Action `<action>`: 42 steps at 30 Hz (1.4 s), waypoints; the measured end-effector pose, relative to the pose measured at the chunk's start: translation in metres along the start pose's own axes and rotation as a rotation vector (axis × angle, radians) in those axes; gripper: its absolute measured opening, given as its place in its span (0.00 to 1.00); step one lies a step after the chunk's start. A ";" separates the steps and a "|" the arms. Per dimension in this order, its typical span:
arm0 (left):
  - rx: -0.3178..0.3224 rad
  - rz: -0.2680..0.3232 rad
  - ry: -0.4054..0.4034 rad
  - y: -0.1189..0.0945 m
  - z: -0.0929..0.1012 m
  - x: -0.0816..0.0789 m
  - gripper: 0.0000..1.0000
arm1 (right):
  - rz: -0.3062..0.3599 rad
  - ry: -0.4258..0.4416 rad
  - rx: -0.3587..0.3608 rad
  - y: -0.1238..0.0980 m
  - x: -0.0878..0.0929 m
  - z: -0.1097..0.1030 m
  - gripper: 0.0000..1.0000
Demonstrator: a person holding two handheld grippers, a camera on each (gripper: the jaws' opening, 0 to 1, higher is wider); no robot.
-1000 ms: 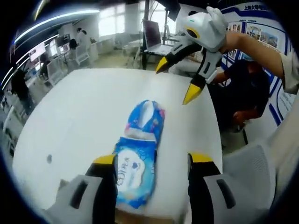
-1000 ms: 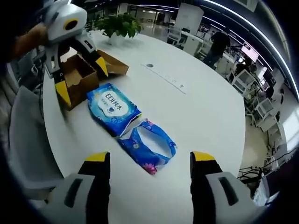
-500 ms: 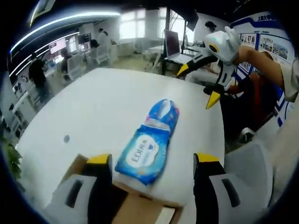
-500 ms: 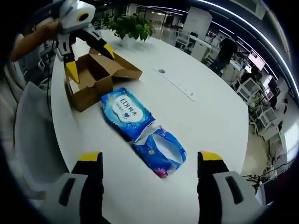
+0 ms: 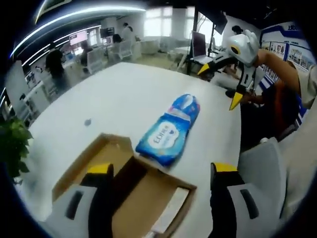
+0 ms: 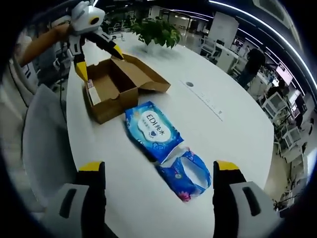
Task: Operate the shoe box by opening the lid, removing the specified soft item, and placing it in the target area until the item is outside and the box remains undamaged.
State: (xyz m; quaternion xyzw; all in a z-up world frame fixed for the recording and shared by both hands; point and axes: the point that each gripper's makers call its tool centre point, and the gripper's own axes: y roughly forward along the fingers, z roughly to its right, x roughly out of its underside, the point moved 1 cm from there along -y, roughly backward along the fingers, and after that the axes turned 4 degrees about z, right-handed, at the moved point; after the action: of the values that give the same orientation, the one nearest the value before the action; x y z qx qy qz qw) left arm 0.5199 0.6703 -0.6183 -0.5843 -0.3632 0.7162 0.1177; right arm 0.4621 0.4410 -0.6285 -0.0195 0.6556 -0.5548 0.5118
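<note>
An open brown cardboard shoe box (image 6: pixel 111 89) stands on the white table, lid flapped back; in the left gripper view the box (image 5: pixel 131 191) lies right below my left gripper (image 5: pixel 161 171), which is open and empty. A blue wet-wipes pack (image 6: pixel 151 128) lies on the table beside the box, and a second blue floral pack (image 6: pixel 185 171) touches its end. The same packs appear as wipes (image 5: pixel 166 139) and floral pack (image 5: pixel 185 104). My right gripper (image 6: pixel 158 168) is open, hovering over the packs. The left gripper (image 6: pixel 96 49) hangs above the box; the right gripper (image 5: pixel 225 82) shows beyond the packs.
A potted plant (image 6: pixel 156 32) stands at the table's far side. A grey chair (image 6: pixel 37 148) sits against the table edge near the box. People and desks fill the office behind. A small round port (image 6: pixel 189 84) is set in the tabletop.
Both cameras have pulled back from the packs. The left gripper has retreated over the open box, which has come into its view. The packs lie where they were.
</note>
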 end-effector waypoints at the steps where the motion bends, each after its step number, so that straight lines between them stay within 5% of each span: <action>1: -0.013 0.003 -0.009 -0.005 -0.003 0.004 0.83 | 0.003 -0.007 -0.007 0.002 -0.003 -0.002 0.86; 13: -0.134 -0.018 -0.079 -0.050 -0.034 0.048 0.84 | 0.025 -0.111 -0.126 0.028 -0.034 -0.031 0.86; 42: -0.318 -0.050 -0.268 -0.124 -0.060 0.153 0.92 | 0.053 -0.270 -0.367 0.093 -0.089 -0.093 0.77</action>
State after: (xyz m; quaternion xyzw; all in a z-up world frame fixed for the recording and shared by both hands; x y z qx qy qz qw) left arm 0.4997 0.8719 -0.6554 -0.4859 -0.4985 0.7179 -0.0078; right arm 0.4899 0.5952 -0.6531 -0.1691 0.6714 -0.4052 0.5970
